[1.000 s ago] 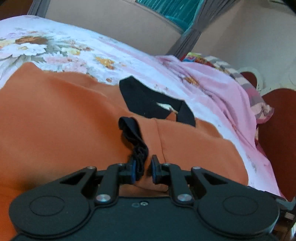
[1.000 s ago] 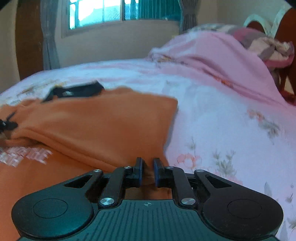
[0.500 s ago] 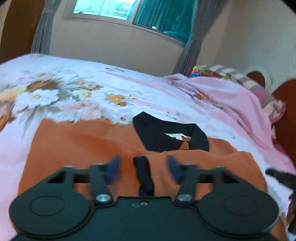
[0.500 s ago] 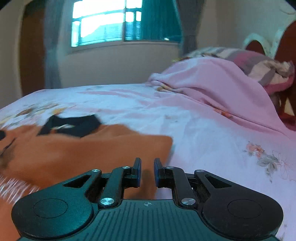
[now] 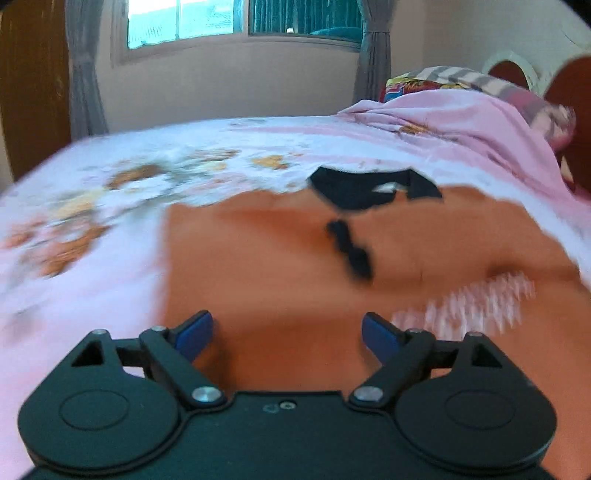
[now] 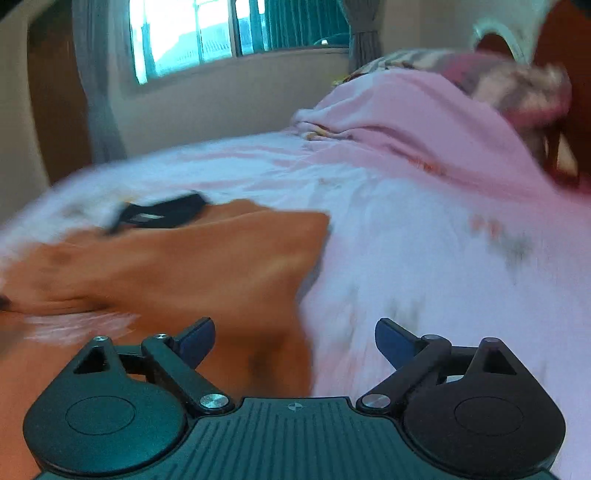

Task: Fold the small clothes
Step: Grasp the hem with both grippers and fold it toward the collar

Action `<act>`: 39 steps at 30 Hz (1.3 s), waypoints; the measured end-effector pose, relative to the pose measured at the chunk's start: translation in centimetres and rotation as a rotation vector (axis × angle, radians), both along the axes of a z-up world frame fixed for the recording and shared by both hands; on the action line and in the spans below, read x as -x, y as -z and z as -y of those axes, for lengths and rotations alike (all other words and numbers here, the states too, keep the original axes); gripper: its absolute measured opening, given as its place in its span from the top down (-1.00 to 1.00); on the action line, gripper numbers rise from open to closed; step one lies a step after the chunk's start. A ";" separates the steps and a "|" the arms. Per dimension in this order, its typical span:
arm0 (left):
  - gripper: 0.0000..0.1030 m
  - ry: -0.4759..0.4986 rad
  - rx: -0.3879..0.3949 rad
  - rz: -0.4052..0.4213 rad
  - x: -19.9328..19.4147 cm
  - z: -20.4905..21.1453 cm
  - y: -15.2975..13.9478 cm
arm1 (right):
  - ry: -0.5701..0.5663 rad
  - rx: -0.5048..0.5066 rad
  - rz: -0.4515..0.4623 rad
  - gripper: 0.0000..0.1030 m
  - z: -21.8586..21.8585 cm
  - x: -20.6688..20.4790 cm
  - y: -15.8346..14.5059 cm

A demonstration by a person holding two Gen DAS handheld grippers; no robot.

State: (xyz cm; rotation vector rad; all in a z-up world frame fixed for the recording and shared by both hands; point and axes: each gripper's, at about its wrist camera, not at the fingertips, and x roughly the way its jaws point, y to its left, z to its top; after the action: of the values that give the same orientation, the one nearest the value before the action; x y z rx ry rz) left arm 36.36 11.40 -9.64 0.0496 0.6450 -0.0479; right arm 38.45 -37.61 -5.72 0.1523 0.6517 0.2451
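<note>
1. Orange shirt (image 5: 280,266) with a black collar (image 5: 354,190) lies spread on the bed, sleeves folded in over its body; a black sleeve cuff (image 5: 349,251) rests on the cloth just below the collar, and a pale printed patch (image 5: 476,302) shows lower right of it.
2. Left gripper (image 5: 286,332) hovers above the shirt's lower part, jaws opening wide, nothing pinched between them.
3. Right gripper (image 6: 293,338) hovers over the shirt's right edge (image 6: 306,295), jaws opening too, the pads clear of the fabric.
4. Around the shirt spreads a pink floral bedsheet (image 5: 122,192).
5. Beyond the shirt's right side a pink blanket (image 6: 424,118) is heaped, with a striped pillow (image 5: 476,79) behind it against a dark red headboard (image 5: 570,92).
6. Past the far edge of the bed from the shirt stands a beige wall with a window (image 5: 229,18) and grey curtains (image 5: 83,74). Both views are motion-blurred.
</note>
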 end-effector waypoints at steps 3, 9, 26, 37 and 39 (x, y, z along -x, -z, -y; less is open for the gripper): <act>-0.72 -0.045 -0.007 -0.084 6.1 -3.3 0.9 | 0.002 -0.098 -0.054 -0.68 1.5 6.0 -0.1; -0.68 0.010 0.233 -0.151 15.0 -6.9 1.8 | 0.010 -0.165 -0.163 -0.36 1.2 14.3 1.2; 0.03 0.154 0.895 -0.316 15.0 -11.1 6.0 | -0.003 -0.573 -0.322 0.04 6.1 14.2 3.6; 0.67 0.186 0.880 -0.307 14.6 -10.5 7.1 | -0.113 -0.631 -0.371 0.06 6.9 13.5 4.2; 0.68 0.166 0.885 -0.295 14.3 -10.2 7.2 | -0.077 -0.632 -0.360 0.36 6.7 13.2 4.7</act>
State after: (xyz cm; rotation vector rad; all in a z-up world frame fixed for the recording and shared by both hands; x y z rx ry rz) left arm 22.07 21.60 -16.88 -0.7713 0.8656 -0.5031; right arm 25.23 -44.36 -10.41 0.7921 0.9222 0.5010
